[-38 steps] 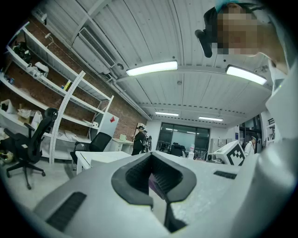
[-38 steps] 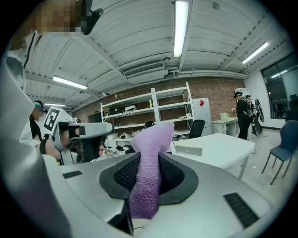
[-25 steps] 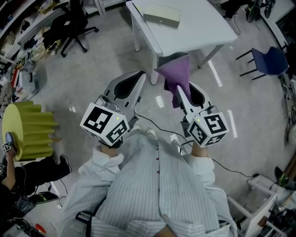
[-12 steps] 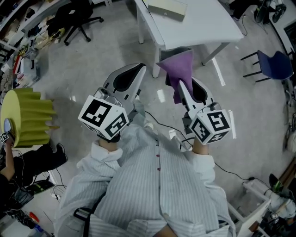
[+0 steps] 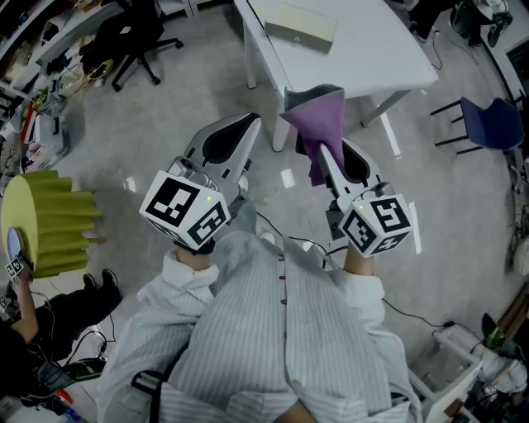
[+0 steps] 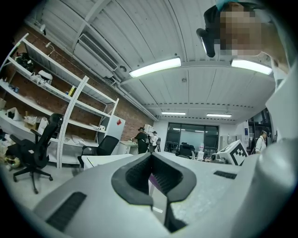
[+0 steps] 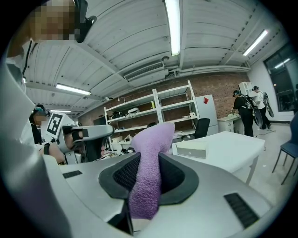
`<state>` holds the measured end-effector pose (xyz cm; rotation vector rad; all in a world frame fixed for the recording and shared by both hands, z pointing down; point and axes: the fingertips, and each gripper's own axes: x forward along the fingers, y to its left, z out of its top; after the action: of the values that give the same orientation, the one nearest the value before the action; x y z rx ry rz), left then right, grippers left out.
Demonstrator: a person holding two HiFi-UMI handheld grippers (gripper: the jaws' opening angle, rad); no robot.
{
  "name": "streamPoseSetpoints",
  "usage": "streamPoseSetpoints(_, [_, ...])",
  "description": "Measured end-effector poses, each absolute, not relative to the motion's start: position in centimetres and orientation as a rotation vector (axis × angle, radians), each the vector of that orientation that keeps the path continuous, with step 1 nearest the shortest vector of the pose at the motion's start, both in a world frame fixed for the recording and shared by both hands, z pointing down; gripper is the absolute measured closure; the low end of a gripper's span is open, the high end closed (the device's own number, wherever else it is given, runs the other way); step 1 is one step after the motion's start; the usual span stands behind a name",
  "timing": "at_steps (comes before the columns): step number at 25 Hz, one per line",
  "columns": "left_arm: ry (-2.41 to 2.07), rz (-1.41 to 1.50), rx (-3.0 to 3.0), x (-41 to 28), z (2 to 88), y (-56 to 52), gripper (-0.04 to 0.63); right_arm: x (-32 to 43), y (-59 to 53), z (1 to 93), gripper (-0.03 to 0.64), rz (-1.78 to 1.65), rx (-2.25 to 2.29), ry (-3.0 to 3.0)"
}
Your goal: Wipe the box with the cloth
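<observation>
A flat pale box (image 5: pixel 299 23) lies on the white table (image 5: pixel 372 49) ahead of me; in the right gripper view the box (image 7: pixel 192 149) shows to the right of the jaws. My right gripper (image 5: pixel 329 155) is shut on a purple cloth (image 5: pixel 319 124), held up just short of the table's near edge. The cloth (image 7: pixel 150 162) stands up between the black pads of this gripper (image 7: pixel 146 188). My left gripper (image 5: pixel 225 147) is held level beside it, over the floor, jaws together with nothing in them. Its own view shows this gripper (image 6: pixel 152 180) pointing into the room.
A black office chair (image 5: pixel 132 37) stands at the far left, a blue chair (image 5: pixel 488 120) at the right. A person at the left edge holds a yellow ribbed thing (image 5: pixel 50 227). Cables (image 5: pixel 413 310) trail on the grey floor. Shelving (image 7: pixel 158 114) lines the brick wall.
Both grippers have come slightly closer to the table, cloth still held. The person with the yellow thing has shifted a little at the left edge.
</observation>
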<state>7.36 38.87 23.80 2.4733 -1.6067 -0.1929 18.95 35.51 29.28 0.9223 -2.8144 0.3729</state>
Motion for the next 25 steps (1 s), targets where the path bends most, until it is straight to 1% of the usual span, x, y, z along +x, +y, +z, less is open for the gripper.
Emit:
streamPoseSetpoints(8, [-1.534, -0.171, 2.502, 2.7, 24.0, 29.5, 0.588, 14.1, 26.8, 29.7, 0.511, 0.400, 0.975, -2.783])
streamPoseSetpoints(17, [-1.429, -0.141, 2.552, -4.5, 24.8, 19.9, 0.588, 7.1, 17.9, 30.1, 0.511, 0.423, 1.082, -2.743])
streamPoseSetpoints(25, [-1.340, -0.132, 2.581, -7.9, 25.4, 15.3, 0.588, 3.3, 14.0, 29.9, 0.511, 0.417, 1.158, -2.706])
